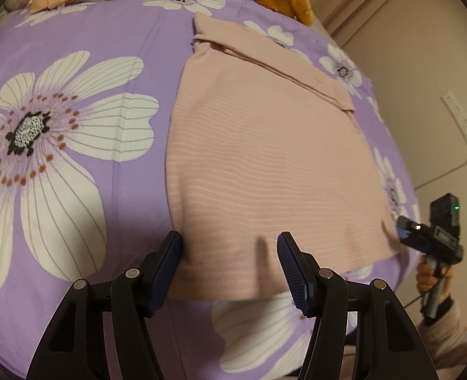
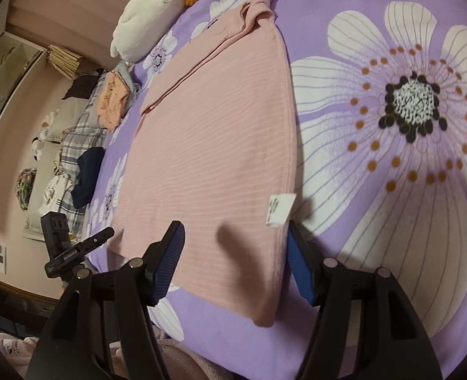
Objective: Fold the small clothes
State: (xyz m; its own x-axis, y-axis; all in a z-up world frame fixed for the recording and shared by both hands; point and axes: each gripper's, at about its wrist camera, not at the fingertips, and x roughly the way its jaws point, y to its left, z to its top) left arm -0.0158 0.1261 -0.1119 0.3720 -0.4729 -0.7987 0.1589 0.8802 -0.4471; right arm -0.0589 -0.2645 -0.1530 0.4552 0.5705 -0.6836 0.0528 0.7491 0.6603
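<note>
A purple flowered bedsheet (image 1: 113, 47) carries the pale pink ribbed shirt (image 1: 265, 158), lying flat. The left gripper (image 1: 230, 262) and right gripper (image 2: 233, 253) hang open over its near hem; each should pinch one corner evenly.

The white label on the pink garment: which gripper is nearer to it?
Right. The right gripper sits at the hem corner just below the white label of the pink garment. The left gripper is at the other hem corner.
</note>
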